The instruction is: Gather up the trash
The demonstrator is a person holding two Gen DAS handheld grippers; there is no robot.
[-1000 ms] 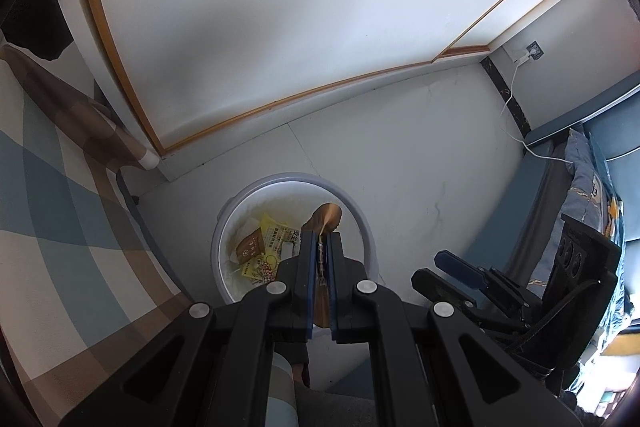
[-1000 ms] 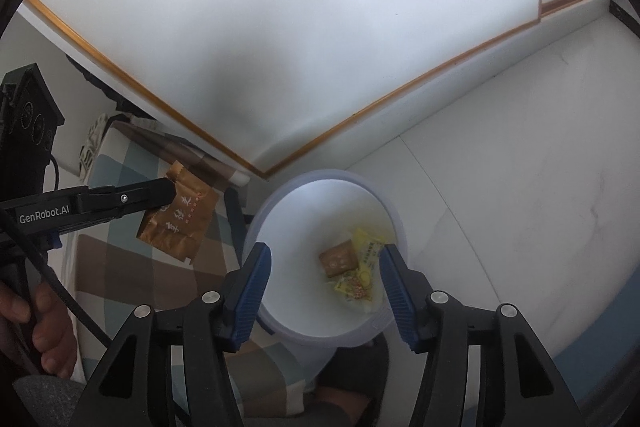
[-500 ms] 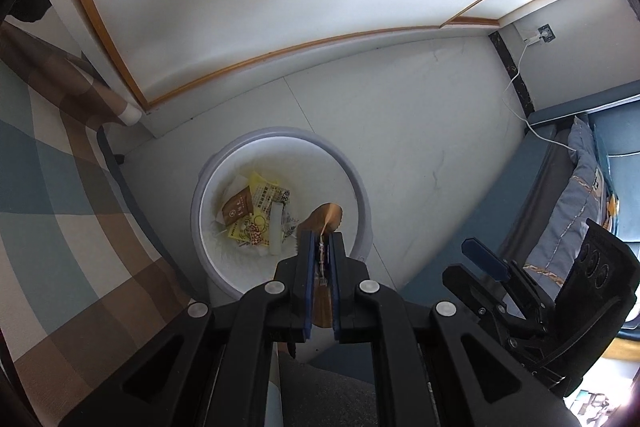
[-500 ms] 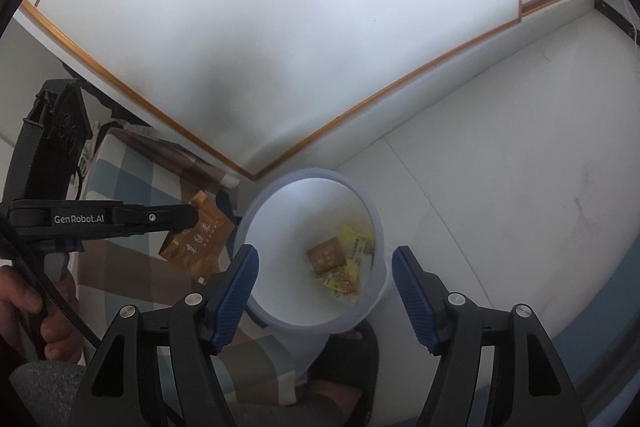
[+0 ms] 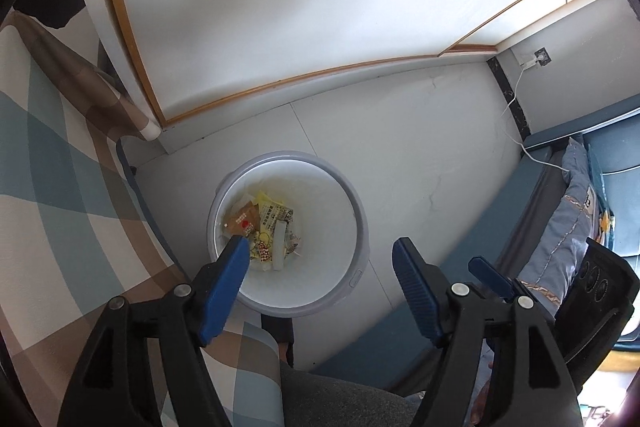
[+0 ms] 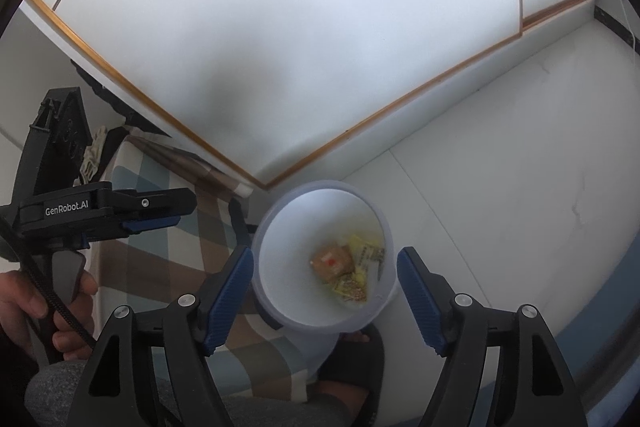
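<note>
Trash bin below both grippers, jaws wide apart.

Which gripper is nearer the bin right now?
Close, probably right. Right gripper hangs open directly over the white bin; left gripper, also open, sits above its near rim.

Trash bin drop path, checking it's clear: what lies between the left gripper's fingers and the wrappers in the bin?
Nothing: in the left wrist view the open left gripper hangs over the trash bin, only air above the wrappers.
</note>
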